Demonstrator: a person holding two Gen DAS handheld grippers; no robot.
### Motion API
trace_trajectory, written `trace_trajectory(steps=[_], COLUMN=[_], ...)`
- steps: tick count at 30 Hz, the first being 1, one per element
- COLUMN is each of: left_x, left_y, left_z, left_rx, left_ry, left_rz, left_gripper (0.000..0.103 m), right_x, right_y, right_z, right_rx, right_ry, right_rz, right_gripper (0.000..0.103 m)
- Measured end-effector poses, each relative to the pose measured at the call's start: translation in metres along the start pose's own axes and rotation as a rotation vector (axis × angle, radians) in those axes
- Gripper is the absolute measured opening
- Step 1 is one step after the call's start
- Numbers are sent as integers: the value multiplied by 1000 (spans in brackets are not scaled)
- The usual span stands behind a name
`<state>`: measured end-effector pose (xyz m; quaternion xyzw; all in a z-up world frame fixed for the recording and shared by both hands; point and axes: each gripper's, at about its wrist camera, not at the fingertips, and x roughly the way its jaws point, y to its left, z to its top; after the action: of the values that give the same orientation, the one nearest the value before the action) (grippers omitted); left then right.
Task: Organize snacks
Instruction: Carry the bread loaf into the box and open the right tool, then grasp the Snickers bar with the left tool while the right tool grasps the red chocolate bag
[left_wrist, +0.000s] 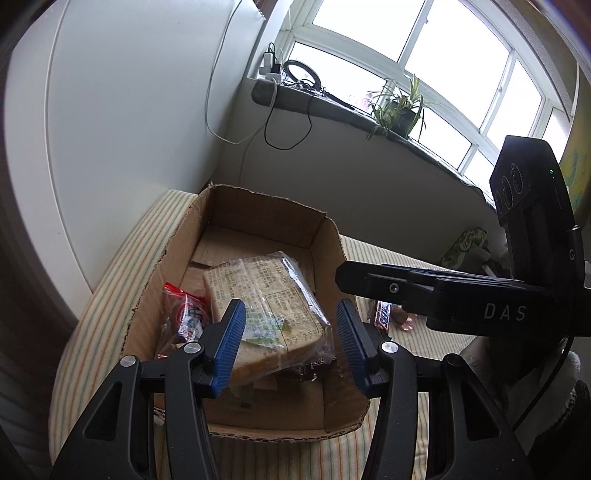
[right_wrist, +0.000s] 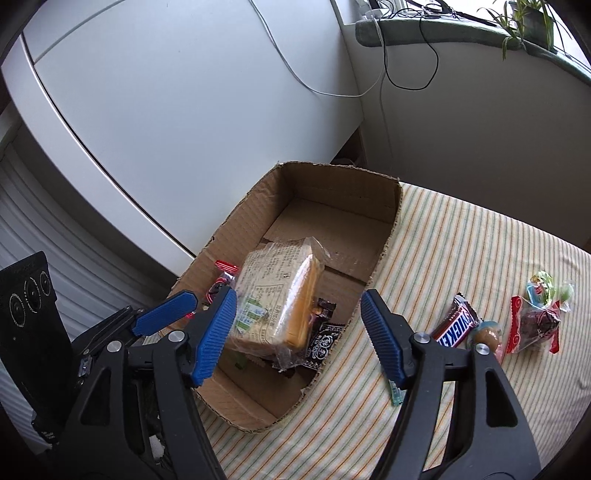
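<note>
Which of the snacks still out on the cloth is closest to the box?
The Snickers bar. It lies nearest the cardboard box; the round sweet and red-ended packet sit farther right.

Both claws tilted downward: left claw (left_wrist: 290, 347) parted (empty), right claw (right_wrist: 297, 339) wider.

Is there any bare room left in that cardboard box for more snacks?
Yes. The far half of the brown cardboard box, between its back wall and the clear-wrapped bread pack, shows bare floor. A smaller bare patch lies at the near corner. The middle is crowded: the bread lies on dark printed wrappers, with a red-topped clear bag by the left wall.
</note>
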<state>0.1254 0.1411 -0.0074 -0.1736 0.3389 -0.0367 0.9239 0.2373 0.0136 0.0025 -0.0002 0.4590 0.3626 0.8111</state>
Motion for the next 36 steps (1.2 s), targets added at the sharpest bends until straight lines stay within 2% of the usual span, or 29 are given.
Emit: trace_trajectory(steps=[11, 15, 21, 26, 33, 36], left_x=[-2, -2, 2, 12, 37, 49], left_y=[-27, -39, -63, -93, -123, -131], left_z=[-4, -8, -16, -25, -36, -38], left_rx=[26, 44, 73, 136, 180, 194], left_ry=[4, 12, 33, 55, 101, 118], left_rz=[-29, -48, -87, -98, -117, -110], left_gripper=[50, 50, 50, 50, 50, 50], right_x=[-42, -58, -85, -102, -111, -111], right_y=[-32, -51, -99, -144, -192, -203], right_z=[-18, -27, -41, -55, -70, -73], right_rx=[18, 20, 77, 129, 192, 201], right_ry=[-101, -131, -143, -138, -118, -117], right_rz=[-66, -118, -202, -271, -289, -271], right_gripper=[73, 78, 78, 78, 78, 78])
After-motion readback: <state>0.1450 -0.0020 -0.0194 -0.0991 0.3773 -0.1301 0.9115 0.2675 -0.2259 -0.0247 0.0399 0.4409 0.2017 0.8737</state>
